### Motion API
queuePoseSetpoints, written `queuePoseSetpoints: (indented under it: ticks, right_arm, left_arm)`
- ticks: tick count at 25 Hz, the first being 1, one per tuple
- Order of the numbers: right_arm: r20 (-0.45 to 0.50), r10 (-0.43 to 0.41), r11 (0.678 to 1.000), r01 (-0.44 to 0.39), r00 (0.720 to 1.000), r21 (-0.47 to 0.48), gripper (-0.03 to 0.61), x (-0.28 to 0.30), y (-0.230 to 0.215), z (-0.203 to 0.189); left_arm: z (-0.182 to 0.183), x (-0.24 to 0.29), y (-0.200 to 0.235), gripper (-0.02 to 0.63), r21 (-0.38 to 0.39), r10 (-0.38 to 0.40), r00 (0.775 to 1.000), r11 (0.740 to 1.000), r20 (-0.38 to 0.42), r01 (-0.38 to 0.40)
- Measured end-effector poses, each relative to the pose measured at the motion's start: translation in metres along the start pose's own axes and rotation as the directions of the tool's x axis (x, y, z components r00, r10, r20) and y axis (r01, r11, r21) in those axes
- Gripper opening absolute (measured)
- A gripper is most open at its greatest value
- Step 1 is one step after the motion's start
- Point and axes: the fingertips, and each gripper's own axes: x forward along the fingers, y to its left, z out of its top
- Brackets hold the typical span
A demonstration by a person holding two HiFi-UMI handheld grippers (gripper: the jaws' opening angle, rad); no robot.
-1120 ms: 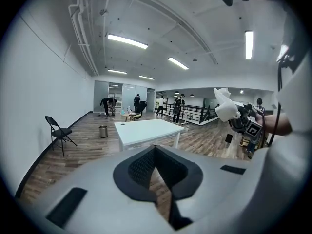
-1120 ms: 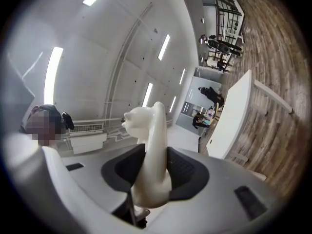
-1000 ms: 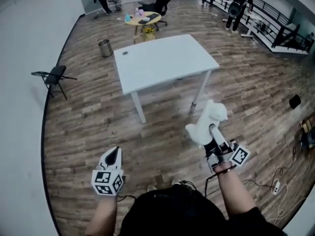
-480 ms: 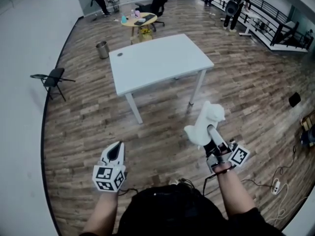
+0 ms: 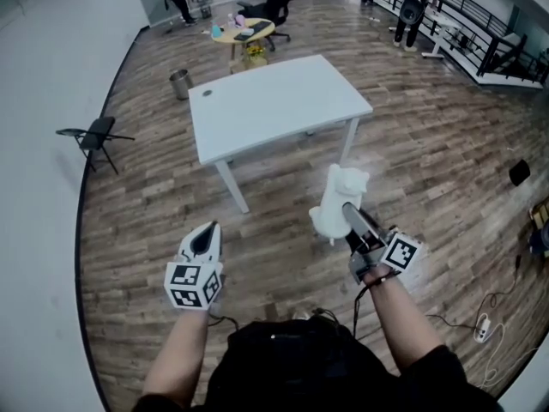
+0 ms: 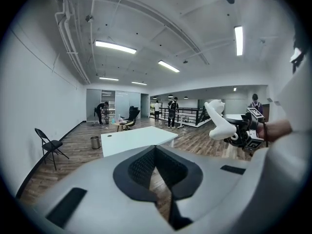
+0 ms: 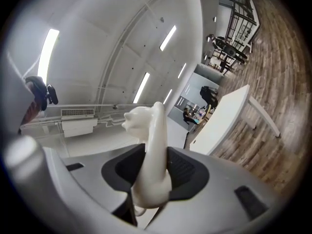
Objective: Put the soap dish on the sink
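Note:
A white soap dish with a moulded animal shape stands upright in the air, and my right gripper is shut on its lower edge. In the right gripper view the dish is pinched between the two dark pads and rises above them. My left gripper is held low at the left over the wooden floor, shut, with nothing in it. The left gripper view shows its jaws together and the soap dish off to the right. No sink is in view.
A white table stands ahead on the wooden floor. A folding chair is by the left wall, a metal bin and a round table behind. People stand at the far end. Cables lie at the right.
My right gripper has carried the soap dish to the left and a little forward. The left gripper has edged forward. The table now sits slightly closer in the view.

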Motion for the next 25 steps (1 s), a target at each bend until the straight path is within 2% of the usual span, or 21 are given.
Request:
queuePoseSetpoints:
  ticks: [7,14,21,25]
  right_arm:
    - [-0.047,-0.019,0.999,0.017,0.999,-0.049,0.144,0.009,-0.023,-0.001]
    - [-0.110,-0.085,0.987,0.069,0.990,-0.142,0.144,0.047,-0.061,0.012]
    - [-0.175,-0.214,0.938,0.152,0.961,-0.310,0.144,0.079,-0.095,0.013]
    - [-0.140,-0.246,0.928,0.191,0.959,-0.321,0.144,0.098,-0.109,0.017]
  left_arm:
    - [0.006,0.029,-0.007,-0.011,0.010,0.029,1.000,1.000,0.005,-0.029]
    - [0.019,0.060,-0.002,-0.011,0.025,0.042,0.999,0.999,-0.015,-0.041]
    - [0.025,0.095,0.022,-0.011,0.011,0.054,0.998,0.998,-0.018,-0.054]
    - [0.028,0.122,0.036,-0.011,0.002,0.032,0.999,0.999,-0.010,-0.032]
